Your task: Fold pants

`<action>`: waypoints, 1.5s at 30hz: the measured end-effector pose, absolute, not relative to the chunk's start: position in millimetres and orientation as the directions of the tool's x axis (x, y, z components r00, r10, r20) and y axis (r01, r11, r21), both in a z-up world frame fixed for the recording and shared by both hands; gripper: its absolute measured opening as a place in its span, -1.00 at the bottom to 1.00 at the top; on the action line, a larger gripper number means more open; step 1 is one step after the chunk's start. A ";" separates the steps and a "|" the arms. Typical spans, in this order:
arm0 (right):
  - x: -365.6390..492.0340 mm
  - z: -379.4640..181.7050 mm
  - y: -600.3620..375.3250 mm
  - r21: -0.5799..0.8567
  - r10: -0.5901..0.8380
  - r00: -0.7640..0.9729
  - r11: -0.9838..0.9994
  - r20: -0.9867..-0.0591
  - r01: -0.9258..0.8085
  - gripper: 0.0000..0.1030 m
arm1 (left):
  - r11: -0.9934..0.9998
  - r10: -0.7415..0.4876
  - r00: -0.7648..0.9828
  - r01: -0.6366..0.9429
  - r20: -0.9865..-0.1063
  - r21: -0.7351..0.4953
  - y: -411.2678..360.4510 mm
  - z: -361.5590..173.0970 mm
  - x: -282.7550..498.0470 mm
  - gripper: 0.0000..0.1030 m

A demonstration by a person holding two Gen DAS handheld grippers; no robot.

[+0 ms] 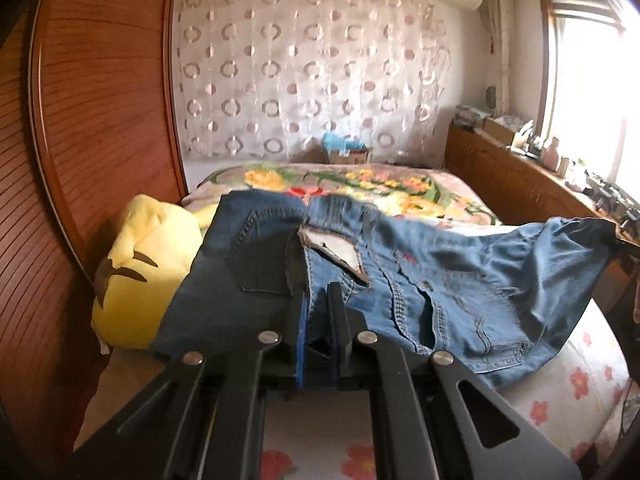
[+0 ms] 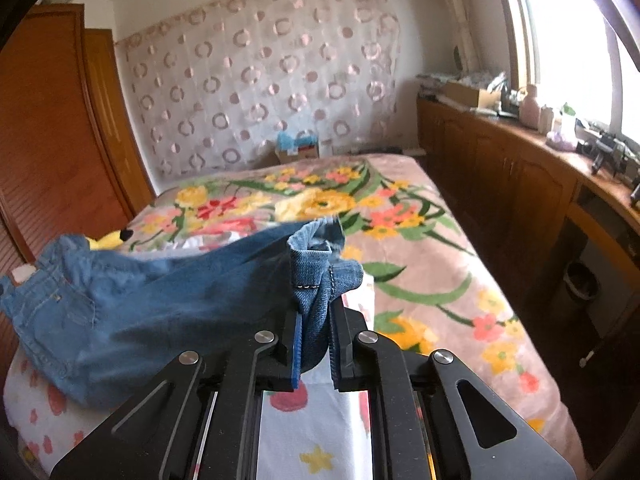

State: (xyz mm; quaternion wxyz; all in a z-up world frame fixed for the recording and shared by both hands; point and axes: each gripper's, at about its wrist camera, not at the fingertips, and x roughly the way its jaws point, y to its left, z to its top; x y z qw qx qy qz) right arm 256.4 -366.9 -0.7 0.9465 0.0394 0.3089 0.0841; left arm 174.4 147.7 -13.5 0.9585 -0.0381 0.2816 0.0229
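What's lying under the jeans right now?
Under the jeans lies a white flower-print sheet, with a yellow plush toy beside them. Whatever sits directly beneath the denim is covered.

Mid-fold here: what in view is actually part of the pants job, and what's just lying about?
Part of the job:
- jeans, lifted above the bed
- left gripper, shut on the waist end
- right gripper, shut on the leg hems

Lying about:
- yellow plush toy
- cardboard box
- clutter on the windowsill

circle-patterned curtain [image 1: 304, 68], wooden wardrobe [image 1: 100, 100], floral bed [image 2: 420, 248], bright window [image 2: 568, 32]
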 end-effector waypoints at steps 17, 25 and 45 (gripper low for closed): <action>110.1 19.6 -403.7 0.143 0.206 0.818 0.978 -0.537 -0.153 -0.86 | 0.991 -0.006 0.866 -0.060 -0.501 -0.117 152.9 -12.5 43.8 -0.88; 82.6 -32.2 -411.8 0.179 0.208 0.750 0.976 -0.628 -0.121 -0.85 | 0.996 -0.009 0.800 -0.044 -0.600 -0.073 142.3 -55.1 30.2 -0.82; 68.9 -48.5 -412.4 0.153 0.185 0.737 0.982 -0.650 -0.111 -0.13 | 0.988 -0.144 0.816 0.091 -0.559 -0.122 98.6 -41.8 29.8 -0.32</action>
